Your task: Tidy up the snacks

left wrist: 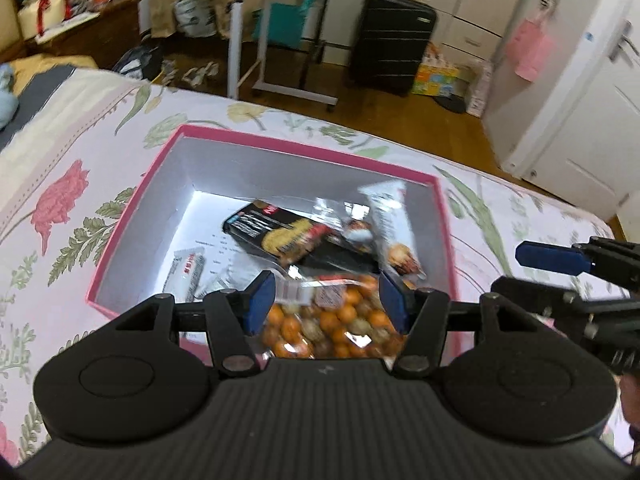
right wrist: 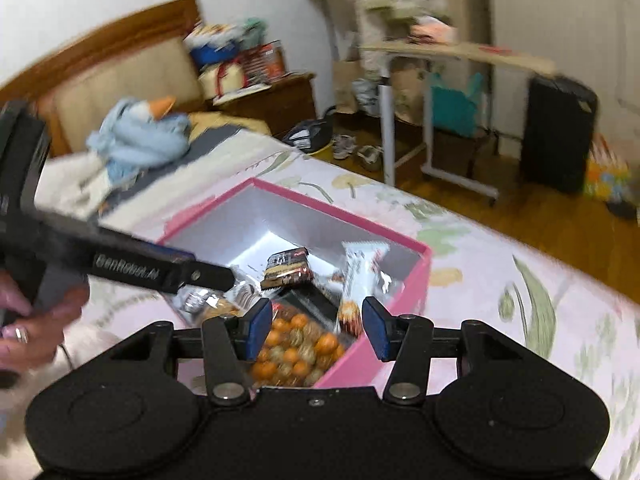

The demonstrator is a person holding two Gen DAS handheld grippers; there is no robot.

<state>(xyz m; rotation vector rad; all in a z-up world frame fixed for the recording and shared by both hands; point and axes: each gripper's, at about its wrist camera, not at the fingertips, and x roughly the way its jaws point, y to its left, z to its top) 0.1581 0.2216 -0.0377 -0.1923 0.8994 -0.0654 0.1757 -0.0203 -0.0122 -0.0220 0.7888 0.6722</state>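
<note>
Both tools hang over the pink box (left wrist: pixel 448 232), which sits on the flowered bed (left wrist: pixel 60 184). The left hand-held gripper (left wrist: pixel 327 300) has its jaws parted with nothing pressed between the pads; the bag of orange and tan snack balls (left wrist: pixel 332 320) lies in the box directly beyond and below its fingertips. The right hand-held gripper (right wrist: pixel 317 328) is likewise open and empty, with the same bag just ahead of it at the box's near corner.

A black noodle packet (left wrist: pixel 280 232) and a white bar wrapper (left wrist: pixel 394 220) lie further ahead, the wrapper propped against the far wall.

Risks, as I judge them: the two tools are close together, so a careless swing could knock one against the other. The box rests on soft bedding, so pressing on its rim could tip it. The propped wrapper might slide out if nudged.
</note>
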